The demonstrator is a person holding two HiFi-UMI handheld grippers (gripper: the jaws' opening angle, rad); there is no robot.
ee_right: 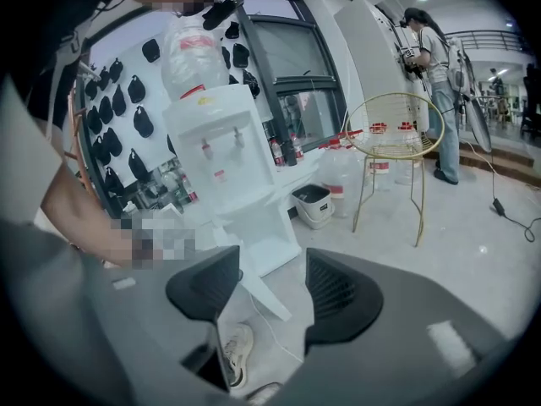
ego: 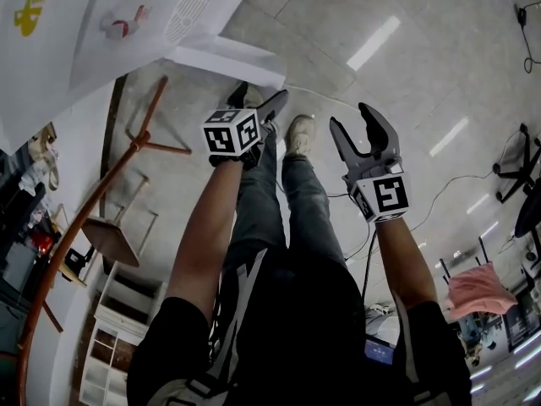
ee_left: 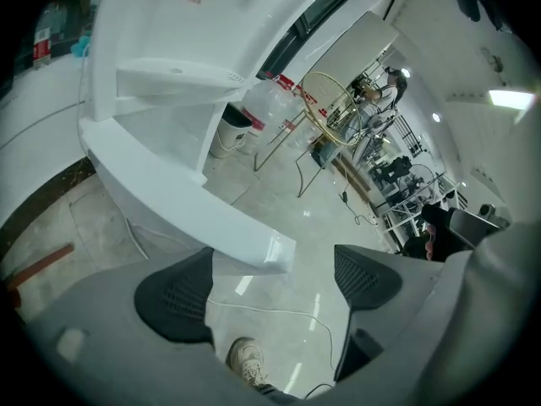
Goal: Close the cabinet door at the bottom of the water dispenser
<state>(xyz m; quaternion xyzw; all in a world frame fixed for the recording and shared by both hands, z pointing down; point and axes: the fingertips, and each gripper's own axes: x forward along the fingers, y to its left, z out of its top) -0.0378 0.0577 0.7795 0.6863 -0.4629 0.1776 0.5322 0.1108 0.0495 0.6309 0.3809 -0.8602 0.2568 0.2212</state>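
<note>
The white water dispenser (ee_right: pixel 221 146) carries a clear bottle on top. Its bottom cabinet stands open, and the white cabinet door (ee_right: pixel 264 293) swings out over the floor. In the head view the door (ego: pixel 230 61) juts from the dispenser (ego: pixel 101 32) at the top left. My left gripper (ego: pixel 258 100) hangs just below the door's free edge, open and holding nothing. In the left gripper view the door (ee_left: pixel 182 210) runs across just ahead of the left gripper (ee_left: pixel 270 288). My right gripper (ego: pixel 351 118) is open over bare floor, farther right, and in its own view the right gripper (ee_right: pixel 272 288) is also empty.
A gold wire chair (ee_right: pixel 393 138), a dark-rimmed bin (ee_right: pixel 314 203) and spare water bottles stand right of the dispenser. A thin cable (ee_left: pixel 279 313) lies on the floor by my shoes (ego: pixel 298 134). A wooden stand (ego: pixel 127 155) leans at left. Another person (ee_right: pixel 433 53) stands far right.
</note>
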